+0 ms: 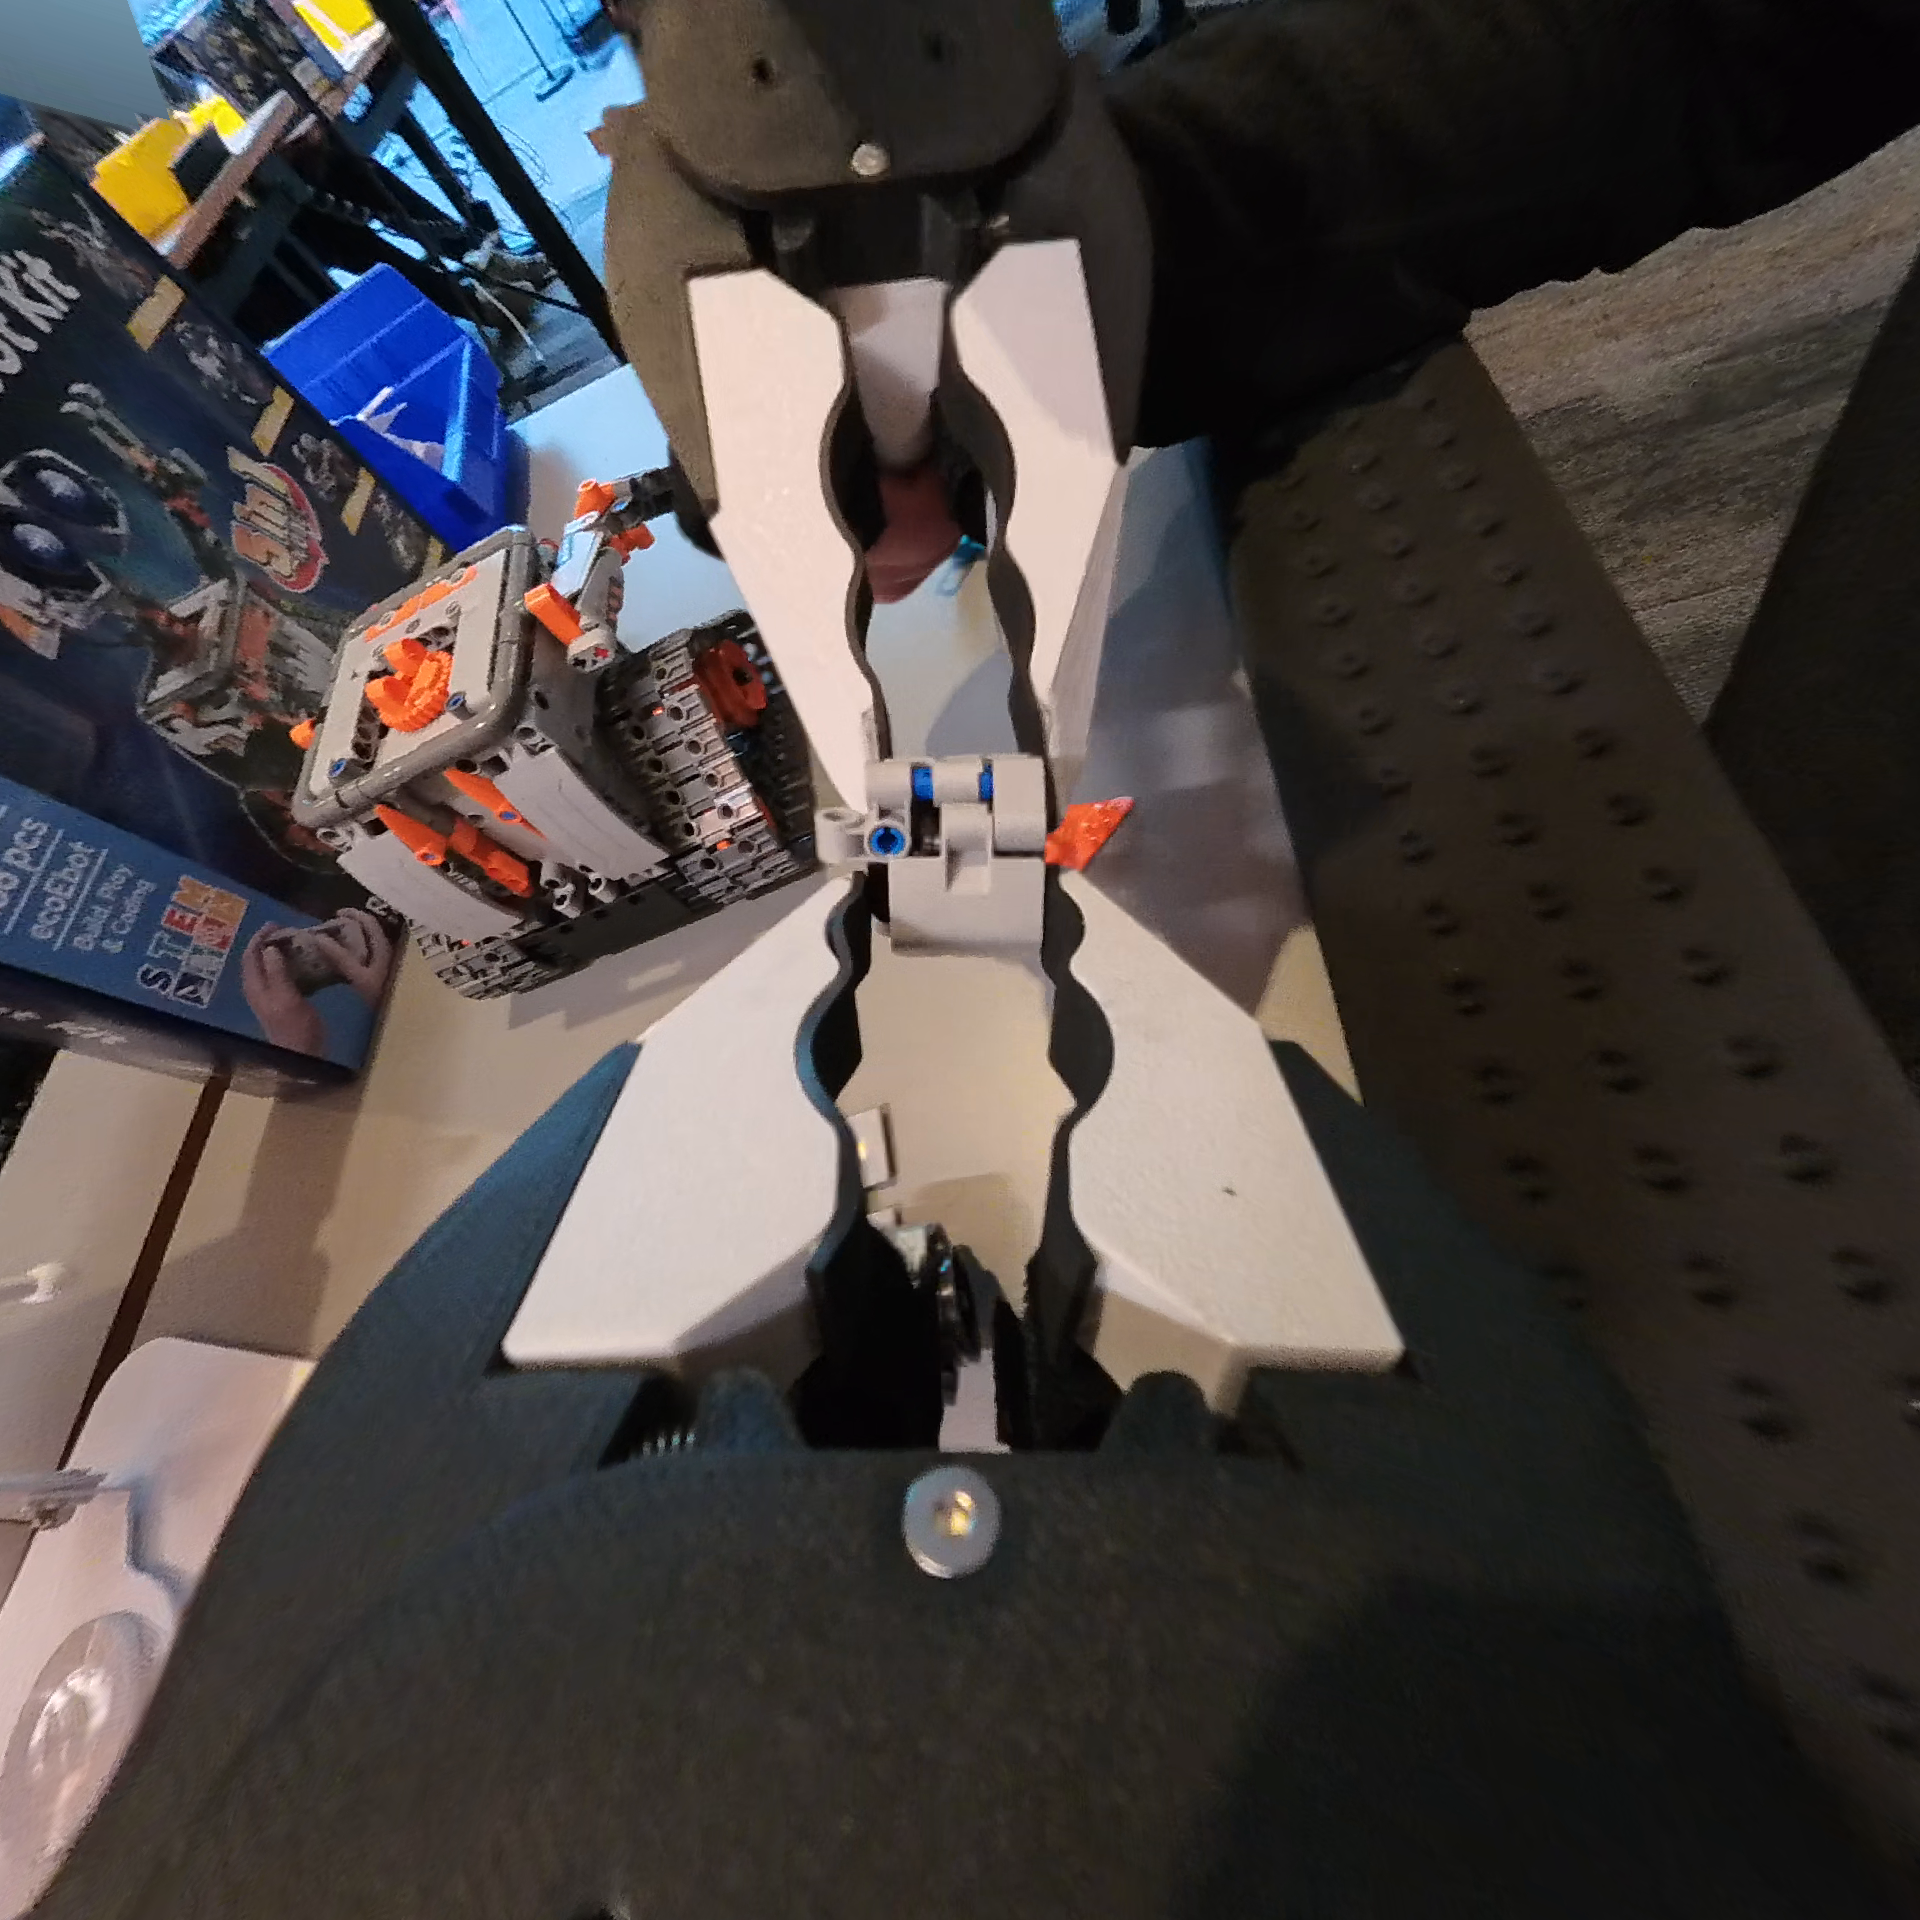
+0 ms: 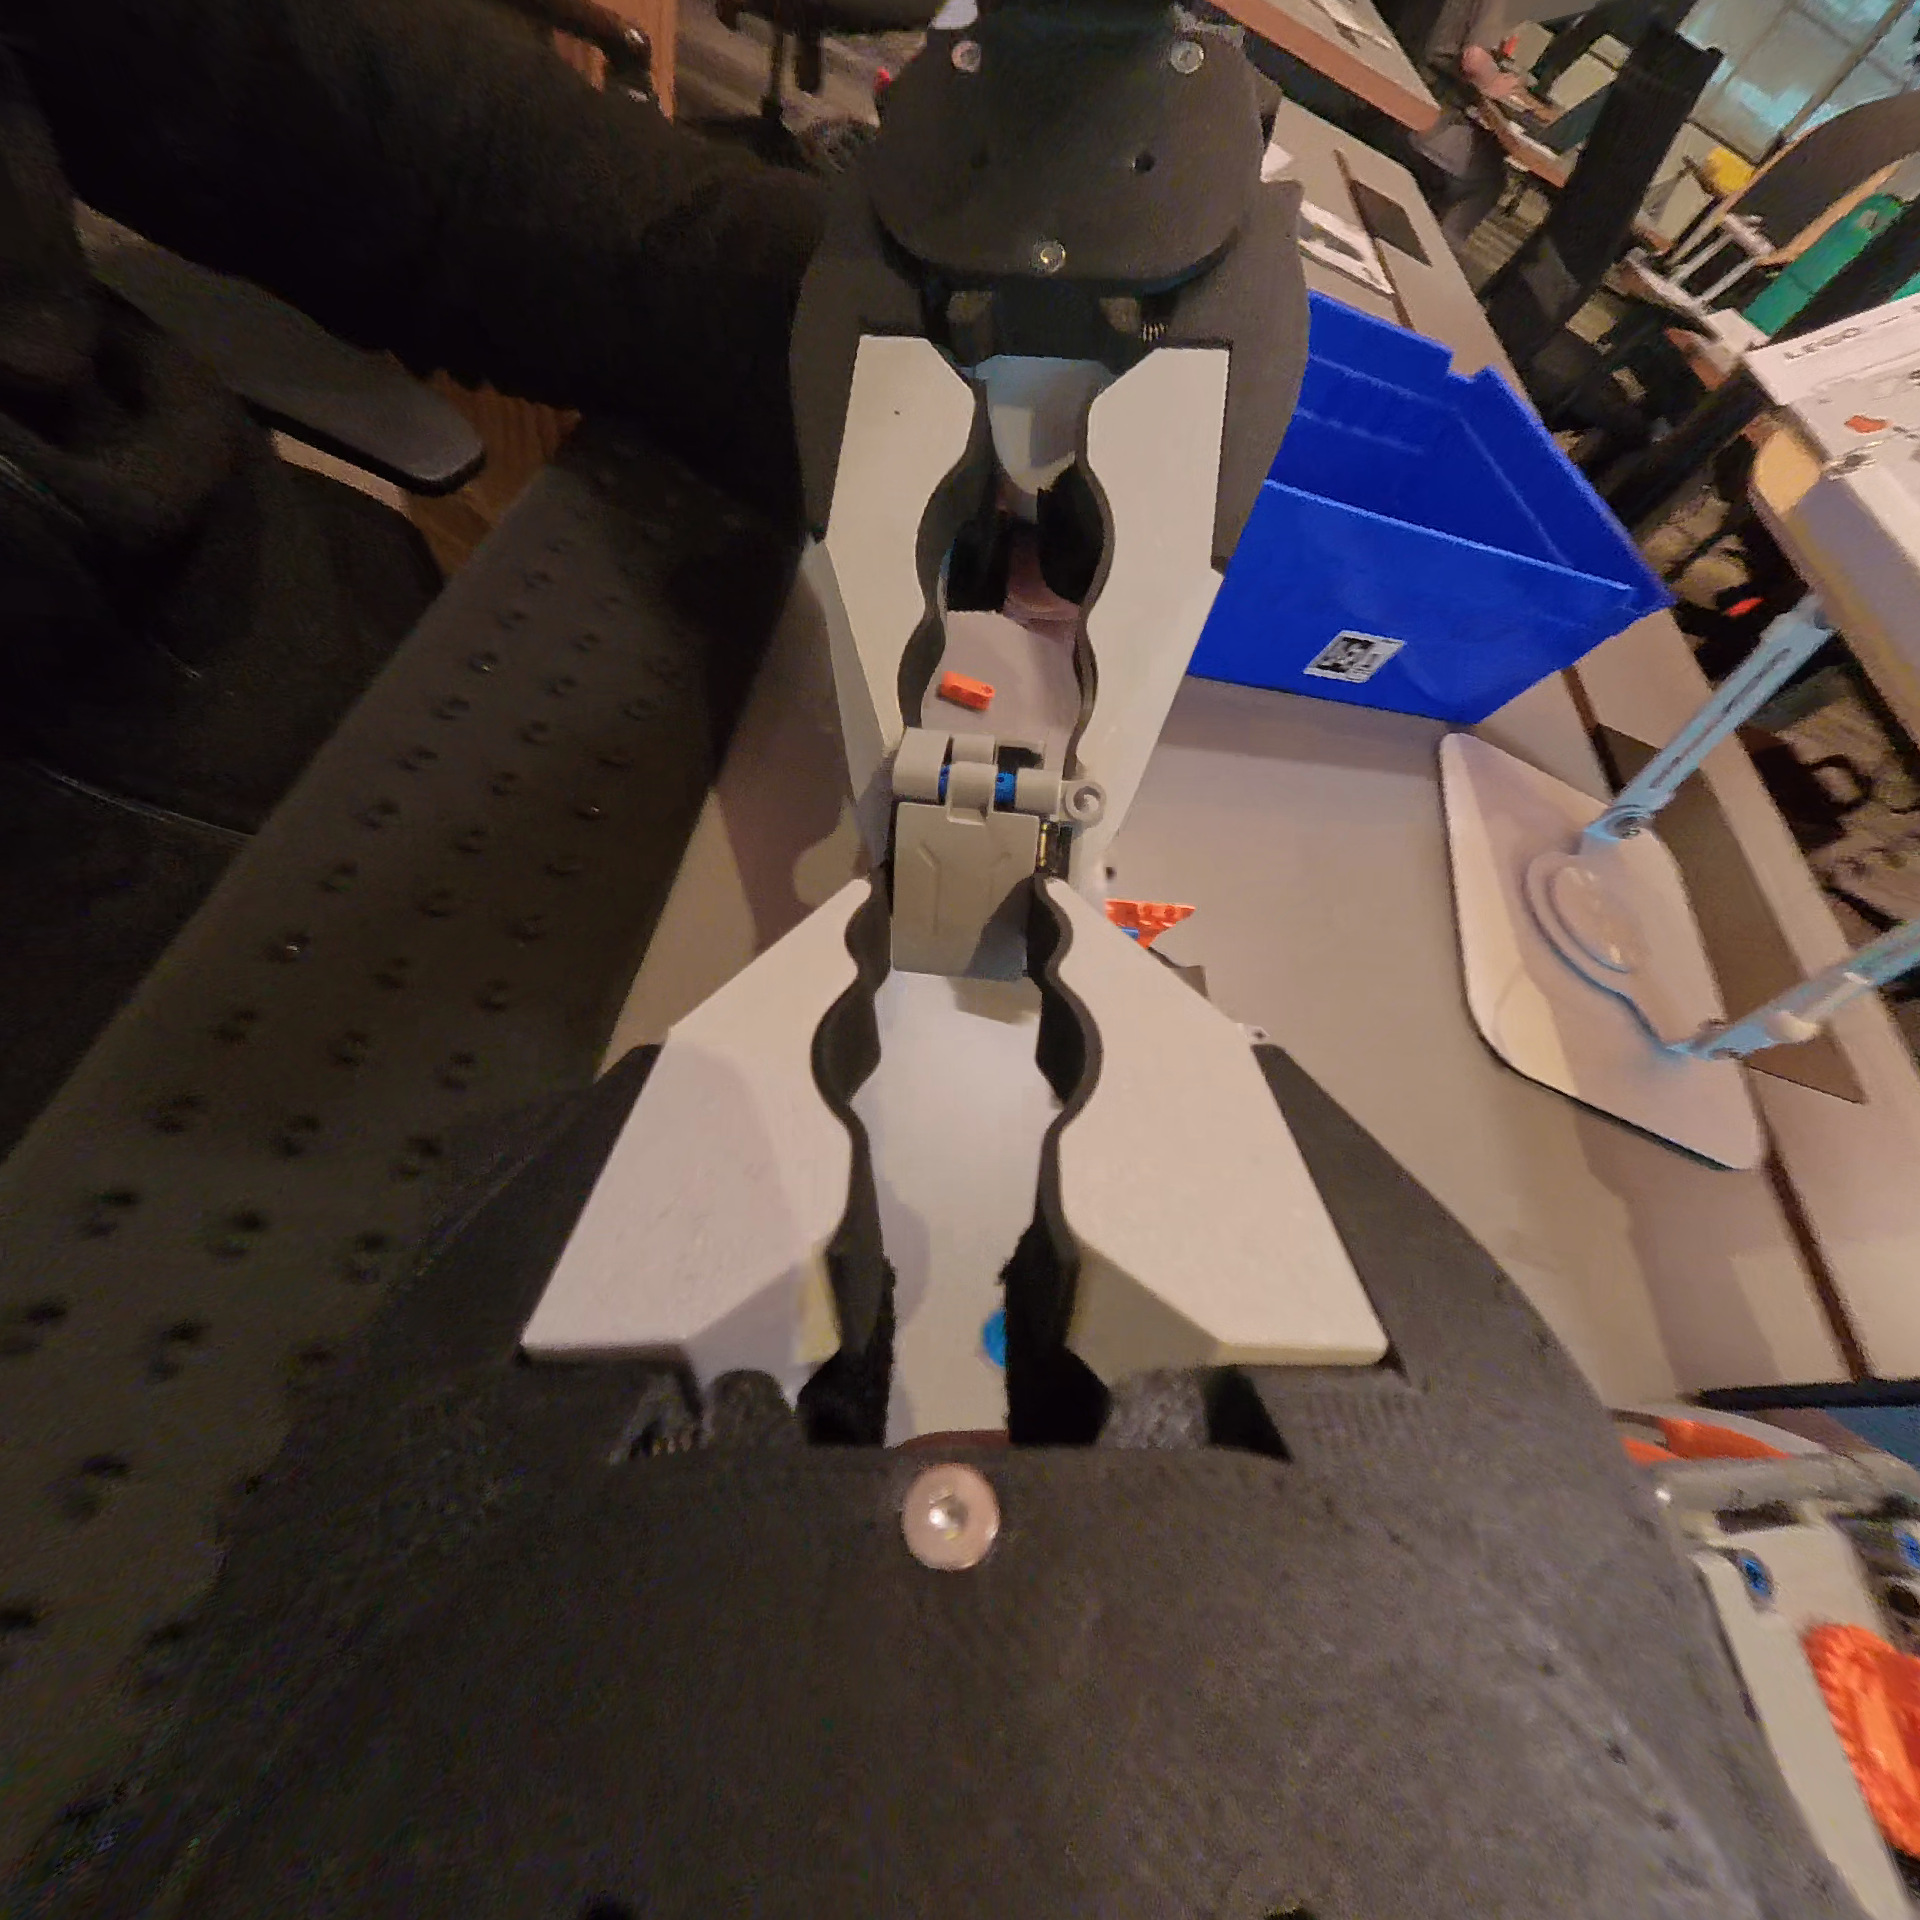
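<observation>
Left gripper is clamped on the lower grey panel of a small grey brick assembly w/ blue pins; right gripper faces it tip to tip and pinches the same piece, held up over the pale surface. Risk: the hinged pin joint (looks loose) could fold or pop apart if the two pull unevenly. Grips sit near the fingertips only, so a twist might let it slip and drop beside the tracked brick robot and the blue bin
</observation>
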Motion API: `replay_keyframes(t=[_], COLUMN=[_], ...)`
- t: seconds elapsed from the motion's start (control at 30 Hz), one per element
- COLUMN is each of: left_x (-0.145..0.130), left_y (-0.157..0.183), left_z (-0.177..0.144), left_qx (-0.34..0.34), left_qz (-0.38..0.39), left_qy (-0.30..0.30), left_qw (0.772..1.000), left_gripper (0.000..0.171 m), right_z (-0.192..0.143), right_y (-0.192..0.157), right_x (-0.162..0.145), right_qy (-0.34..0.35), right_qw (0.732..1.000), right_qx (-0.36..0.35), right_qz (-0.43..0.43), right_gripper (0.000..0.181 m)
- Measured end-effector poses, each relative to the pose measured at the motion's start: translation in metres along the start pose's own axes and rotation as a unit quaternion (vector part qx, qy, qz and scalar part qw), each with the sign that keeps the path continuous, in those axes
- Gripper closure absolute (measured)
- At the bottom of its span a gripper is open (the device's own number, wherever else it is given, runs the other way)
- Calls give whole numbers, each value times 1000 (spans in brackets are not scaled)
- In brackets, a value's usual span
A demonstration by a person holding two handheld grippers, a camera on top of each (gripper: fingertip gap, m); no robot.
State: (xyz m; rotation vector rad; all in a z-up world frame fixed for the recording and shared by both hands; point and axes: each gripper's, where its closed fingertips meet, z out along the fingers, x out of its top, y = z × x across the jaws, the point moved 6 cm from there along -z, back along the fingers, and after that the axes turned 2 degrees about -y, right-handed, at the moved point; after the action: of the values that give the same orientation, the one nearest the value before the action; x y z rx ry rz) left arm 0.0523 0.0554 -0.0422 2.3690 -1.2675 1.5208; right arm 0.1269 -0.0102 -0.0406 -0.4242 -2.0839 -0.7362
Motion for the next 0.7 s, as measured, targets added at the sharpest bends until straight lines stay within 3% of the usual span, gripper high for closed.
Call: replay_keyframes(t=[0.3, 0.5, 0.7], left_x=[-15, -22, -33], left_y=[-4, -12, -25], left_z=[7, -2, -18], left_qx=[91, 110, 128], left_qz=[96, 76, 41], left_qy=[-80, -78, -96], left_qw=[988, 988, 986], left_gripper=[140, 135, 129], right_z=[8, 3, 12], right_y=[3, 11, 10], right_x=[-8, -11, -27], right_qy=[-81, -85, -137], right_qw=[986, 980, 977], right_qx=[-98, -135, -113], right_qz=[-106, -121, -120], right_gripper=[158, 158, 158])
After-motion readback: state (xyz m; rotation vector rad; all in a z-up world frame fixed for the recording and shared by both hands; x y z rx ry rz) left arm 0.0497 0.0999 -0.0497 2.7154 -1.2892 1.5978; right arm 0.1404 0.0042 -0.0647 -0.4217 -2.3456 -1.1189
